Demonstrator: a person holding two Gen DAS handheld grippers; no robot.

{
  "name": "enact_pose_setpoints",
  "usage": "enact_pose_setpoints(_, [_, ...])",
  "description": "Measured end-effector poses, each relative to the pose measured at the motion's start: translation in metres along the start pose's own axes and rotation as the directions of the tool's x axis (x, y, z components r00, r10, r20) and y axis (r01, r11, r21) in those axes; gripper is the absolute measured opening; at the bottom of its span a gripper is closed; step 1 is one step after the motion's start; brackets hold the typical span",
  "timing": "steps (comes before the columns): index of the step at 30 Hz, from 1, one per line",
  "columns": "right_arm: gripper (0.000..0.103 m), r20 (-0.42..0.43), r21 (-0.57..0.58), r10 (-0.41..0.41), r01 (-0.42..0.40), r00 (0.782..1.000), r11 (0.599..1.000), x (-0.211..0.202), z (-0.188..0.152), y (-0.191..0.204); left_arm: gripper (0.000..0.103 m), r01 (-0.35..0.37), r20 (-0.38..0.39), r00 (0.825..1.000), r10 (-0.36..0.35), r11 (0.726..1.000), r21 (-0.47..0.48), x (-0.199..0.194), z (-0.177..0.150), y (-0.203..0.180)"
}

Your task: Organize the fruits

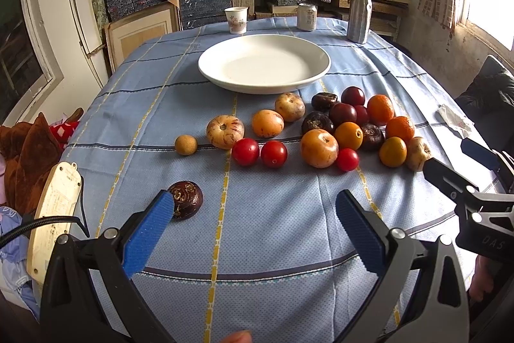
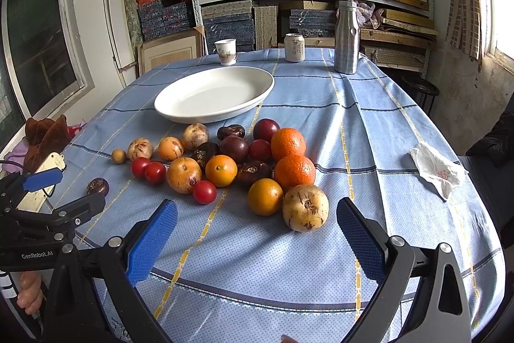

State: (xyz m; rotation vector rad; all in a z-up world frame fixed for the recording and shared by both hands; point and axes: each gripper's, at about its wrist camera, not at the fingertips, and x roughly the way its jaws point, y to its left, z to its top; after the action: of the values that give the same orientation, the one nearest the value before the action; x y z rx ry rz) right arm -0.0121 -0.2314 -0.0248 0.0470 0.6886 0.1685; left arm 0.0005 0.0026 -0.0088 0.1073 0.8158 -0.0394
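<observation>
A: Report gripper states.

B: Left gripper (image 1: 255,216): jaws spread wide, nothing between them; it hangs over bare cloth at the near side of the desk (image 1: 273,246). Right gripper (image 2: 257,222): jaws likewise spread, nothing held; a pale brown fruit (image 2: 305,207) lies just ahead of its right finger.

A: Location of the fruits?

B: Main fruit cluster (image 2: 244,163): mid-desk, on the blue checked cloth, on the near side of the white plate (image 2: 214,94); the plate holds nothing. Oranges, red tomatoes and dark purple fruits touch one another in the cluster. Outliers: one dark round fruit (image 1: 185,199) lies apart, touching or just beside the left gripper's left finger tip; one small tan fruit (image 1: 185,144) sits alone at the left end of the row.

A: Open room and edges?

B: Near strip of cloth between cluster and both grippers: open. Right half of the desk: open except a crumpled tissue (image 2: 438,171) near the right edge. Left edge: a white power strip (image 1: 53,214) lies along it, cable attached. Far edge: paper cup (image 1: 236,19), can (image 1: 306,17) and metal bottle (image 1: 359,11) stand upright in a row beyond the plate.
</observation>
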Motion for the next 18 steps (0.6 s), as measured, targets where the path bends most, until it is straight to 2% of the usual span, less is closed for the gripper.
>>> enact_pose_setpoints(6, [0.100,-0.023,-0.020,0.027,-0.028,0.999,0.999,0.006,-0.006,-0.003,0.099,0.011,-0.006,1.000,-0.012,1.000,-0.019,0.006,-0.009,0.028])
enact_pose_setpoints(10, [0.100,-0.051,-0.051,0.037,-0.040,0.998,0.998,0.011,-0.013,-0.008,0.099,-0.045,-0.005,0.999,0.045,0.999,-0.020,0.019,-0.023,0.060])
enact_pose_setpoints(15, [0.100,-0.056,-0.044,0.072,-0.074,0.996,0.996,0.015,-0.021,-0.022,0.099,-0.008,-0.049,0.999,0.009,1.000,0.014,0.038,-0.031,0.075])
enact_pose_setpoints(18, [0.100,-0.065,-0.028,0.058,-0.060,0.996,0.998,0.020,-0.021,-0.030,0.099,0.011,-0.073,0.997,-0.010,1.000,0.011,0.050,-0.025,0.076])
